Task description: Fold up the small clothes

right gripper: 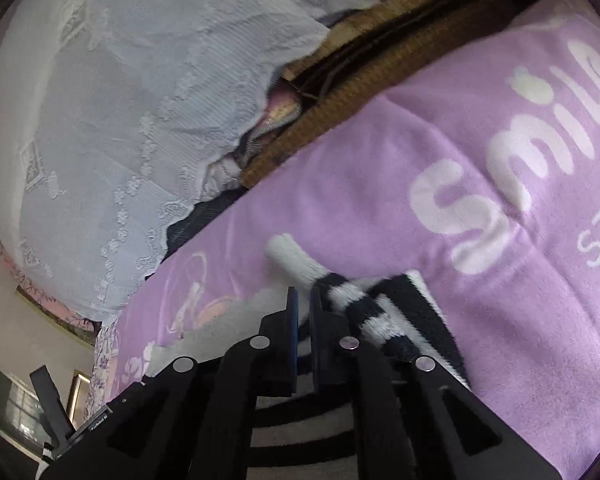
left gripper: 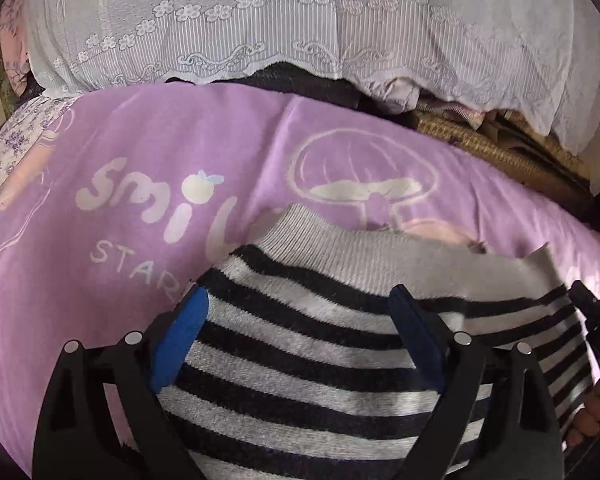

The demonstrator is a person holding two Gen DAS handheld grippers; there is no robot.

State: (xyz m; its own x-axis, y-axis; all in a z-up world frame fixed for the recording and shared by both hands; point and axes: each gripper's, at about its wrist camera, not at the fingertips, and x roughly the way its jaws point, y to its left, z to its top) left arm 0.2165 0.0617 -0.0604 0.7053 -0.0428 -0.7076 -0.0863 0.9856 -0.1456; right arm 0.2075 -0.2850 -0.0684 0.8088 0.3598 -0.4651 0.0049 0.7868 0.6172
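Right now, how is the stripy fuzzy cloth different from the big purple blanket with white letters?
The black-and-white striped fuzzy garment has dark bands all over; the purple plush blanket is one colour with white letters and a mushroom drawing. The garment is smaller and lies on top; the blanket spreads wide beneath it. The garment looks bunched at one end; the blanket lies mostly flat. Both look soft.

The garment (left gripper: 300,344) is black-and-grey striped with a plain grey ribbed band. The blanket (left gripper: 140,128) is lilac with white lettering and a mushroom outline. The lace (left gripper: 260,20) is white, flower-patterned.
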